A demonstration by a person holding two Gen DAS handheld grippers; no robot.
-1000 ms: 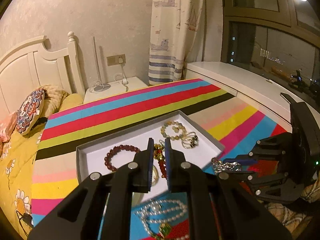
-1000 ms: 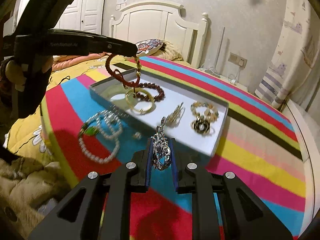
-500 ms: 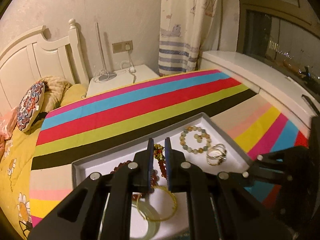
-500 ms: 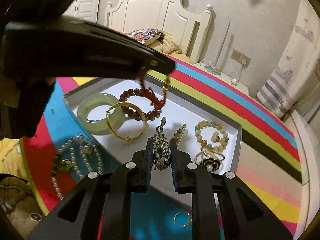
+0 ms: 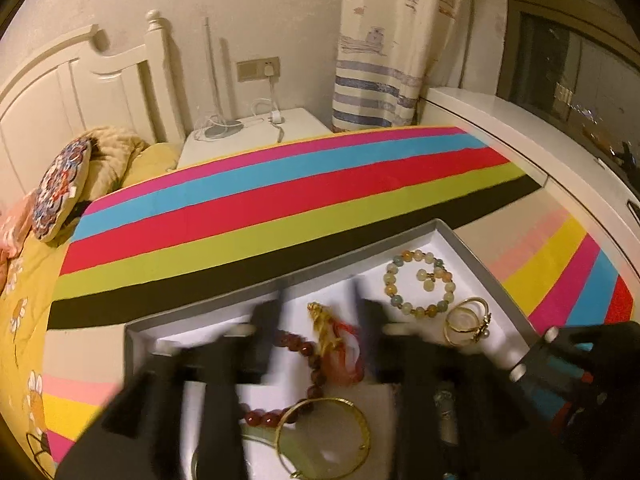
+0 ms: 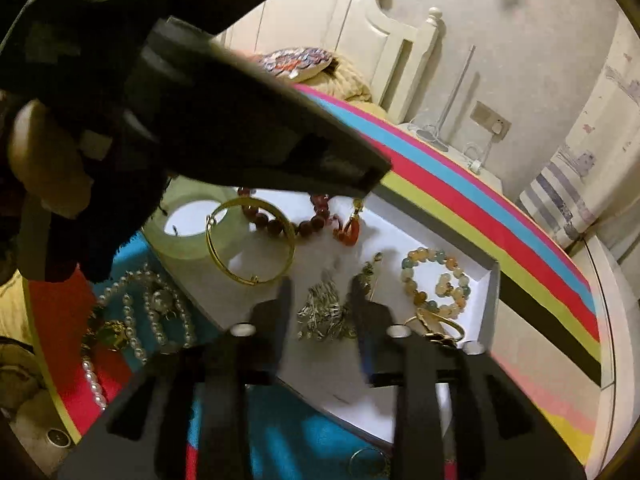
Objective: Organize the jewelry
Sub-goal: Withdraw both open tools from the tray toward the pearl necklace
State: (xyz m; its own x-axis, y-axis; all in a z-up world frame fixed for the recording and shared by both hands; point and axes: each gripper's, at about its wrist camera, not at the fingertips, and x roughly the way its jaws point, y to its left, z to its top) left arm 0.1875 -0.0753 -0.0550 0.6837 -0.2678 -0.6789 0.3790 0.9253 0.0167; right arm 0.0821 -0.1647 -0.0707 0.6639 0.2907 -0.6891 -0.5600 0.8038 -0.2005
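Note:
A grey tray with a white floor [image 5: 472,252] [image 6: 490,280] lies on the striped cloth. My left gripper [image 5: 316,324] is open just above it; a red cord with a gold charm [image 5: 332,336] [image 6: 348,228] lies between its fingers on the dark red bead bracelet [image 5: 296,344] [image 6: 280,224]. My right gripper [image 6: 320,304] is open over the tray; a silver brooch [image 6: 324,314] lies between its fingers. A pale bead bracelet [image 5: 420,280] [image 6: 436,280], gold rings [image 5: 466,320], a gold bangle [image 5: 324,436] [image 6: 250,240] and a jade bangle [image 6: 188,220] lie in the tray.
A pearl necklace [image 6: 136,320] and a small gold ring [image 6: 368,462] lie on the cloth outside the tray. A bed with pillow [image 5: 60,188], a nightstand [image 5: 248,136], a curtain [image 5: 384,44] and a white sill [image 5: 520,136] surround the table.
Both grippers have moved over the tray and opened. The left one has let go of the red cord with gold charm, the right one of the silver brooch; both now lie in the tray.

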